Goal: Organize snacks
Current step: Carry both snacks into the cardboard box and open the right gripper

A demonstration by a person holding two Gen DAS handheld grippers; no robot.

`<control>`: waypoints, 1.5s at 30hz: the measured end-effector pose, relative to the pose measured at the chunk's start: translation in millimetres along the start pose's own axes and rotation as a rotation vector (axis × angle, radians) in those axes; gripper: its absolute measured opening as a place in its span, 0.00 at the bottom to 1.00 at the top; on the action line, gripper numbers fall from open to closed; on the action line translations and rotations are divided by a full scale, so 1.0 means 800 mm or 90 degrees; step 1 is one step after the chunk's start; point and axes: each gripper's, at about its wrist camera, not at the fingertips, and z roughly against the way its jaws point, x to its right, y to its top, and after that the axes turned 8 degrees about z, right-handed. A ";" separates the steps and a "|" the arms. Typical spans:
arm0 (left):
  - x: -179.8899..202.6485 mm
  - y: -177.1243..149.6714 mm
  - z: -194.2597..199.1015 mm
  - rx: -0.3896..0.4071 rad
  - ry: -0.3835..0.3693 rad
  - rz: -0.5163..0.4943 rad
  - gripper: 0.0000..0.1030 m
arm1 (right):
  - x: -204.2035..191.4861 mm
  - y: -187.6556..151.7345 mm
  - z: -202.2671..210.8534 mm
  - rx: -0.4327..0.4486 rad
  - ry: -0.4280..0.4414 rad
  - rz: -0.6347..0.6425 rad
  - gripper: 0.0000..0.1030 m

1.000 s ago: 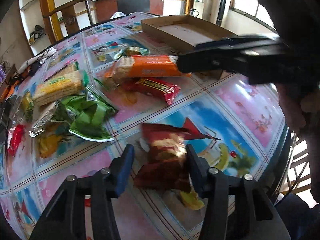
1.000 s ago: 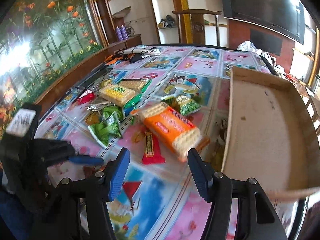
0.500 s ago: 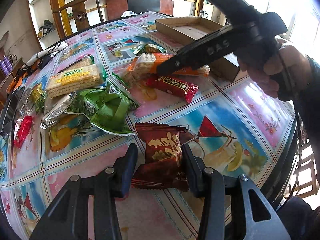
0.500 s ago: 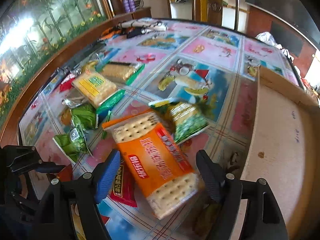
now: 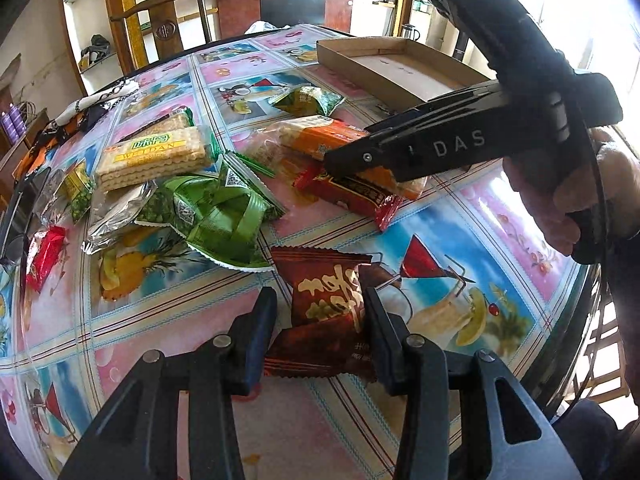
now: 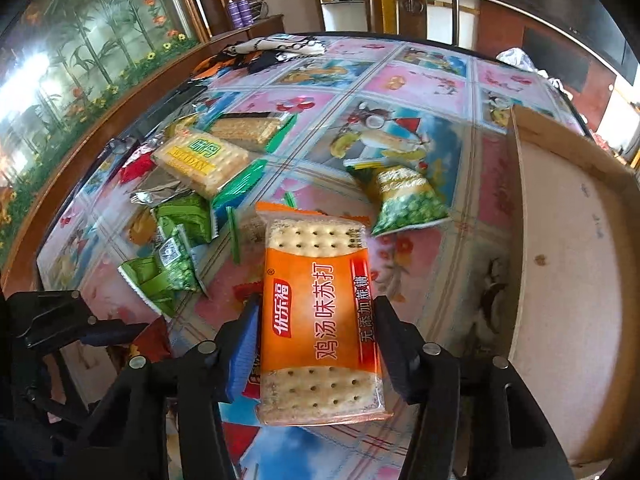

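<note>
A brown snack packet (image 5: 324,292) lies lengthwise between the fingers of my left gripper (image 5: 318,300), just over the patterned tablecloth; both pads press its sides. In the right wrist view an orange cracker pack (image 6: 312,272) sits between the fingers of my right gripper (image 6: 316,320). Its jaws are closing and the pads touch both long edges of the pack. The left wrist view shows that gripper from the side, lying over the orange cracker pack (image 5: 320,136), with a hand (image 5: 580,200) on its handle. A shallow cardboard box (image 6: 568,240) stands to the right.
A red snack bar (image 5: 352,196) lies under the orange pack's near end. Green packets (image 5: 216,216), a yellow-labelled wafer pack (image 5: 156,160), a silver packet (image 5: 116,212) and a small red packet (image 5: 44,252) crowd the left. A green pea bag (image 6: 404,200) lies beyond the crackers. A wooden chair (image 5: 160,20) stands behind.
My right gripper has come forward and down over the orange cracker pack, spread wider, then drawn in around it. My left gripper has stayed on the brown packet.
</note>
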 end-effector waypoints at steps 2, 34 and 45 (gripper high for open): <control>0.002 0.000 0.000 0.001 0.006 -0.004 0.41 | 0.003 0.000 -0.002 0.003 0.009 -0.012 0.59; 0.021 0.119 0.013 0.055 -0.054 0.058 0.39 | 0.124 0.014 0.090 0.234 0.040 -0.260 0.55; 0.075 0.234 -0.035 0.058 -0.087 0.062 0.39 | 0.244 0.027 0.114 0.278 -0.047 -0.403 0.55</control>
